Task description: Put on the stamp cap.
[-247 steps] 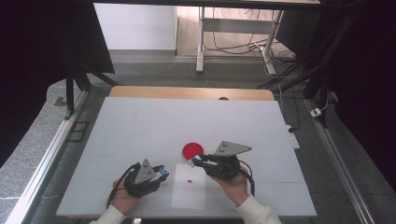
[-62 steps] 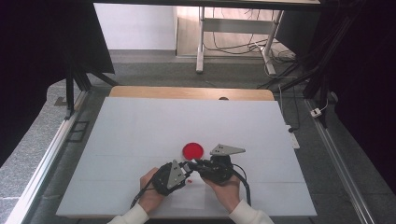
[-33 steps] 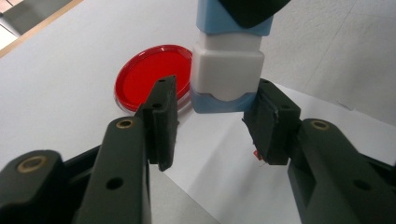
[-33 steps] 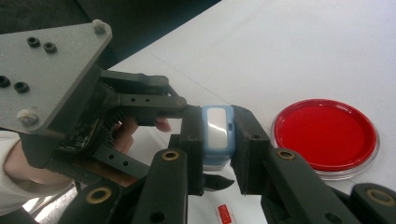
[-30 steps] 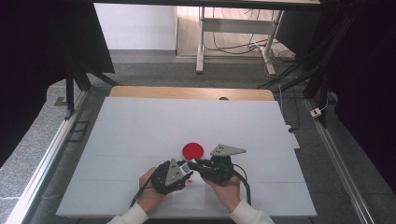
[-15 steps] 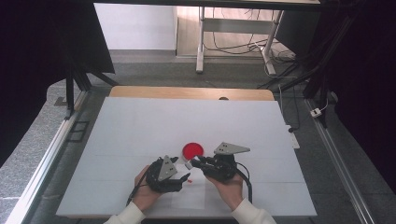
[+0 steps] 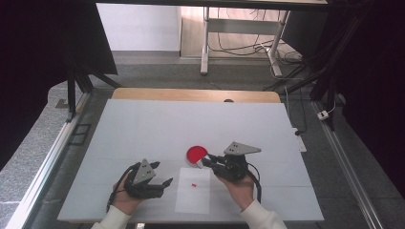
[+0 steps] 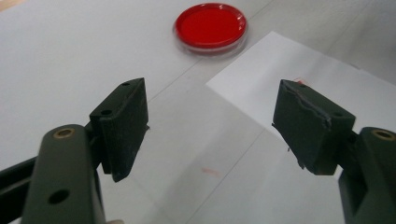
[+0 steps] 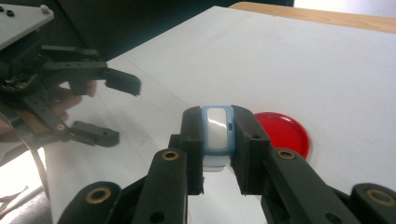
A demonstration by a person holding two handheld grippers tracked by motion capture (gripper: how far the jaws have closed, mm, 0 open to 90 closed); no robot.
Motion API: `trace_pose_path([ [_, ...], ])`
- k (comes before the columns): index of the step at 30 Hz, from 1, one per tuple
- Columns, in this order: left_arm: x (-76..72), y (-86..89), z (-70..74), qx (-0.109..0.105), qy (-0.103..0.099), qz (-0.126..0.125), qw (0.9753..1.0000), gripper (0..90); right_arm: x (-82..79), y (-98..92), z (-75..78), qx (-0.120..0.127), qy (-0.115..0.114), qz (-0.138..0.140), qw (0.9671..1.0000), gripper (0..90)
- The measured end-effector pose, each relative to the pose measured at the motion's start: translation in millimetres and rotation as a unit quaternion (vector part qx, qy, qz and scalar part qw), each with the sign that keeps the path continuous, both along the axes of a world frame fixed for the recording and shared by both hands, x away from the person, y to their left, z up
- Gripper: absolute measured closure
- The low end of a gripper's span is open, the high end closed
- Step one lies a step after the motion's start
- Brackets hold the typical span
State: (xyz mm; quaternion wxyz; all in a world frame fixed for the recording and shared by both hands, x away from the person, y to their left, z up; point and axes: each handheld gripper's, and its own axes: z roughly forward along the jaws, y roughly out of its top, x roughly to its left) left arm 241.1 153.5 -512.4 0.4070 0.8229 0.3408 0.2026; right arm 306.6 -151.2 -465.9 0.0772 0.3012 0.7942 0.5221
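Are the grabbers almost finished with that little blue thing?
Partly. The right gripper already clamps the small blue and white object near the red dish. The left gripper is open and empty over the white sheet. Putting the object down looks left.

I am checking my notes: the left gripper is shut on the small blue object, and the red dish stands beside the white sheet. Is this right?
Not quite. The right gripper is shut on the blue object, as the right gripper view shows; the left gripper is open. The red dish does stand beside the white sheet.

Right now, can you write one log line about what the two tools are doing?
left tool: open, holding nothing, over paper sheet | right tool: shut on small blue-and-white object | red dish: on table, beside right tool
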Motion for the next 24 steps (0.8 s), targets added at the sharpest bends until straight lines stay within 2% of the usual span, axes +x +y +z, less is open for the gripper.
trace_pose_path([
  [9, -10.6, 28.4, -4.7, 0.005, 0.002, 0.021, 0.9998, 26.7, 3.8, -7.9, 4.2, -0.018, -0.019, -0.013, 0.9996, 74.9],
  [16, -16.9, 51.0, -7.6, 0.002, 0.008, 0.053, 0.9985, 26.6, 7.0, -13.8, 7.2, -0.017, -0.023, -0.018, 0.9994, 74.8],
  [24, -20.7, 63.2, -11.7, 0.001, 0.013, 0.068, 0.9976, 26.8, 12.1, -23.4, 13.6, -0.016, -0.027, -0.023, 0.9992, 74.8],
])
